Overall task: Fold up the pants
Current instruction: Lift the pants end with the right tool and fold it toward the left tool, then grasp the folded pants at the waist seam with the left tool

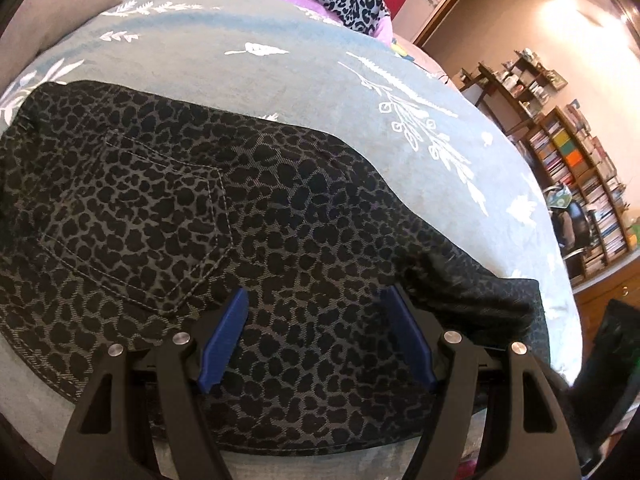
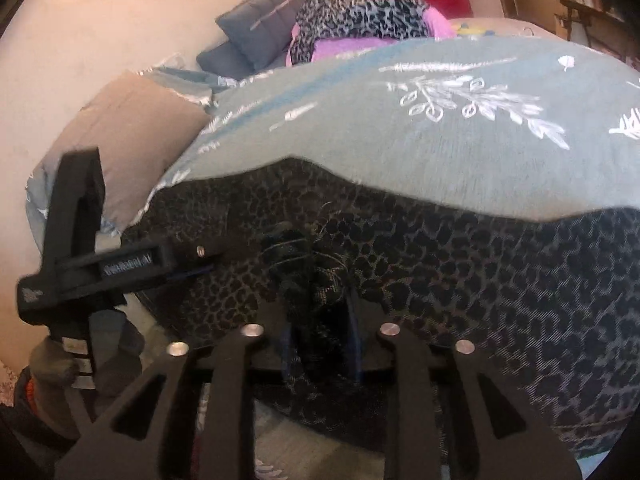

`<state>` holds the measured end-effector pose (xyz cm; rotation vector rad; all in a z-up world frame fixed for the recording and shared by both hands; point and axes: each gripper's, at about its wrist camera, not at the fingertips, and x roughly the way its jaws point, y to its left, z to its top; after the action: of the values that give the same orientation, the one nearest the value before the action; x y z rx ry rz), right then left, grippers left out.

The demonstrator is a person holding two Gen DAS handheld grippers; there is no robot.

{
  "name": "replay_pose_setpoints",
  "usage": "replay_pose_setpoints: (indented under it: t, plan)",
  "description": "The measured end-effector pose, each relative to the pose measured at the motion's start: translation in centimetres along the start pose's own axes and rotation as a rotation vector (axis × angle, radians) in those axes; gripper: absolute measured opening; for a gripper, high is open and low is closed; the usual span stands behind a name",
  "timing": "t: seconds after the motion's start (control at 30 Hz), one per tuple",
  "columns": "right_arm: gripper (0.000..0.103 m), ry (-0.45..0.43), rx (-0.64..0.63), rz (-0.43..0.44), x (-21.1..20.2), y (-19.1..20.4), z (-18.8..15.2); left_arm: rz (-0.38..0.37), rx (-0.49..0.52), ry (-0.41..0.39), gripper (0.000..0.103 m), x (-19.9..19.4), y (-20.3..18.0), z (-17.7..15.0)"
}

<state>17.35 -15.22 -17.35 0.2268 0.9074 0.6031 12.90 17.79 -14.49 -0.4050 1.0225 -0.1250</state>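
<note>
Leopard-print pants (image 1: 280, 208) lie spread across a grey-blue bedspread (image 1: 320, 92) printed with white leaves, a back pocket facing up on the left. The left gripper (image 1: 316, 340) hovers over the near edge of the pants, its blue pads wide apart with flat cloth showing between them and nothing pinched. In the blurred right wrist view, the right gripper (image 2: 320, 344) stands over a bunched fold of the pants (image 2: 480, 264); its jaws are narrowly parted, but blur hides whether the pads press the cloth. The fisheye edges cut off the pants' ends. A patterned clothes pile (image 2: 360, 16) sits far back.
</note>
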Motion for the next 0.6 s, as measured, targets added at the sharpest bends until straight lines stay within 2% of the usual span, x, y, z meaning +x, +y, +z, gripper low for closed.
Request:
replay_pose_setpoints:
  t: [0.03,0.1,0.13,0.2,0.33,0.5,0.6]
  plan:
    - [0.041,0.008,-0.009,0.007,0.3,0.2,-0.3,-0.003,-0.001,0.001,0.071,0.1,-0.1,0.2]
    - [0.050,0.022,-0.024,0.021,0.5,0.6,-0.5,-0.019,-0.004,0.000,0.074,0.4,-0.3,0.3]
    - [0.050,0.023,-0.036,0.022,0.5,0.8,-0.7,-0.038,-0.011,0.000,0.080,0.4,-0.6,0.3]
    - [0.050,0.019,-0.060,0.027,0.0,1.0,-1.0,-0.080,-0.028,-0.003,0.083,0.2,-1.0,0.1]
    - [0.050,0.036,-0.075,0.075,-0.8,1.0,-1.9,-0.111,-0.018,0.002,0.083,0.0,-1.5,-0.2]
    - [0.050,0.078,-0.078,0.096,-0.8,0.5,-3.1,-0.132,0.005,0.023,0.083,0.5,-3.3,-0.2]
    - [0.050,0.069,-0.064,0.114,-1.2,0.2,-3.1,-0.140,0.022,0.048,0.083,1.1,-4.8,-0.1]
